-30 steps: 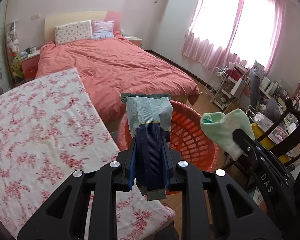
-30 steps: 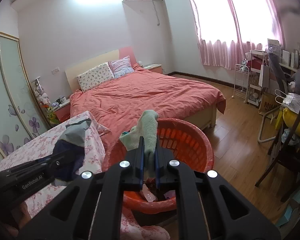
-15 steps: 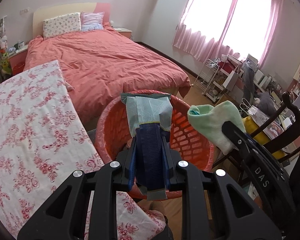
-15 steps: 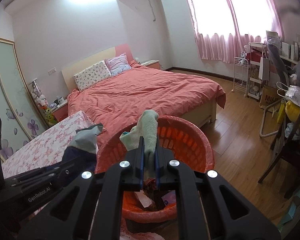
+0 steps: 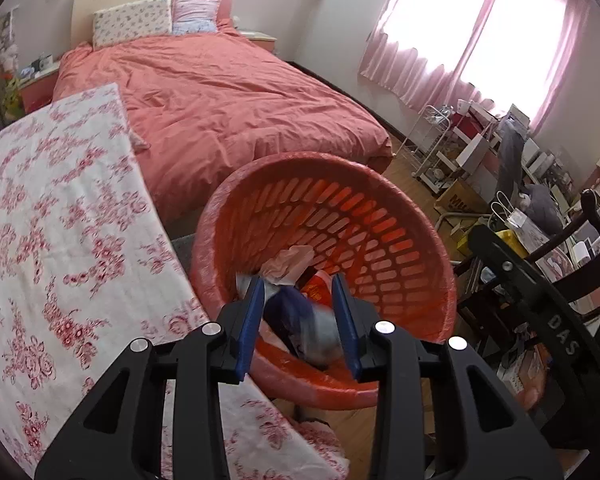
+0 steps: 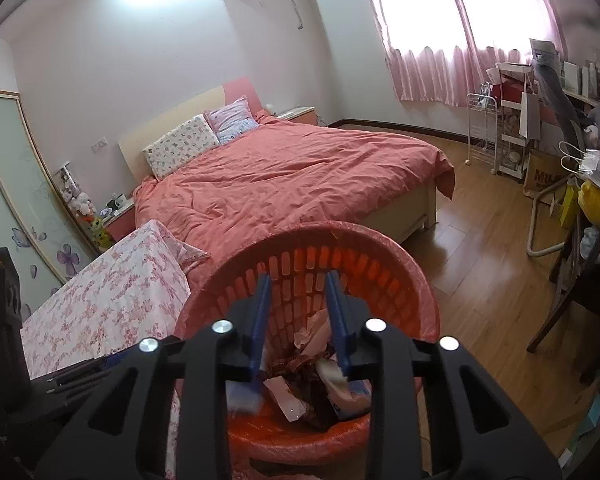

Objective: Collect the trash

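trash sits in a heap at the bottom of the orange basket, beside the flowered table and in front of the bed. my left gripper hangs over the rim, jaws opening, and a blurred dark-and-grey piece lies between them; i cannot tell if the pads touch it. my right gripper points into the basket too, jaws opening, nothing pressed between them. the basket's near rim is cut off by my tools. bare wood floor lies open on the right, up to the chair.
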`<state>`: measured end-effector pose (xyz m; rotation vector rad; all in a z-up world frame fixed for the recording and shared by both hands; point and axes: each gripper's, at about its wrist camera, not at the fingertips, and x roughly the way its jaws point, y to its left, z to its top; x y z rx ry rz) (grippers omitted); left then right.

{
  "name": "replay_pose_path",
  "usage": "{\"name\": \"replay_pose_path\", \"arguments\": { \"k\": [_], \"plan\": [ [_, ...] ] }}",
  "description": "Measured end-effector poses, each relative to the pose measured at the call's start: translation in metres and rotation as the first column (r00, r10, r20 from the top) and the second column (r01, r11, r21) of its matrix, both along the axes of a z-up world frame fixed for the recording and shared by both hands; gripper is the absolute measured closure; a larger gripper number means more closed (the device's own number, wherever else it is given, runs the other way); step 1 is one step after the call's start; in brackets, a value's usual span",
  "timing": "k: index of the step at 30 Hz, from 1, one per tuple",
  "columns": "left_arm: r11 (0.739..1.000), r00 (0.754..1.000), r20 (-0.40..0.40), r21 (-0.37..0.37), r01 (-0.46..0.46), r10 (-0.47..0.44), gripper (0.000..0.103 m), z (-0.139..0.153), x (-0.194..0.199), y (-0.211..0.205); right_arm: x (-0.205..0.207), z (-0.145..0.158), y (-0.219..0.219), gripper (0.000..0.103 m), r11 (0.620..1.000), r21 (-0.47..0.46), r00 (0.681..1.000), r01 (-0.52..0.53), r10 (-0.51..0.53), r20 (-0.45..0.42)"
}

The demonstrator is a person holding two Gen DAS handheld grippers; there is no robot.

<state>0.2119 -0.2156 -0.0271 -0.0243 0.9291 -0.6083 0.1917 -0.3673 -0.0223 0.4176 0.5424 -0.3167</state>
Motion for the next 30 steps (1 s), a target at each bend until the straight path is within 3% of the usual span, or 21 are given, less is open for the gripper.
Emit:
{"name": "replay_pose_path", "arguments": {
  "k": [4, 12, 17, 21, 30],
  "plan": [
    [1.000, 1.000, 0.013, 0.007, -0.024, 0.024, 0.067, 0.006, -0.008, 0.016, -0.012, 0.007, 0.007, 0.060, 1.000, -0.021, 1.000, 0.002, -0.002, 0.005],
    [0.990, 0.982, 0.130, 0.015, -0.137, 0.134, 0.037, 0.030, -0.046, 0.090, -0.053, 0.031, 0.047, 0.020, 0.994, -0.111, 0.999, -0.021, 0.026, 0.043],
    [0.974, 0.948, 0.240, 0.024, -0.223, 0.211, 0.017, 0.045, -0.083, 0.133, -0.083, 0.039, 0.082, 0.007, 0.984, -0.174, 0.998, -0.044, 0.052, 0.045],
    [0.959, 0.911, 0.323, 0.031, -0.281, 0.256, 0.011, 0.053, -0.113, 0.159, -0.105, 0.041, 0.108, 0.004, 0.969, -0.245, 0.998, -0.041, 0.051, 0.036],
    [0.937, 0.874, 0.370, 0.025, -0.348, 0.314, 0.004, 0.050, -0.154, 0.185, -0.143, 0.036, 0.149, 0.004, 0.955, -0.295, 0.999, -0.019, 0.029, 0.031]
  ]
}}
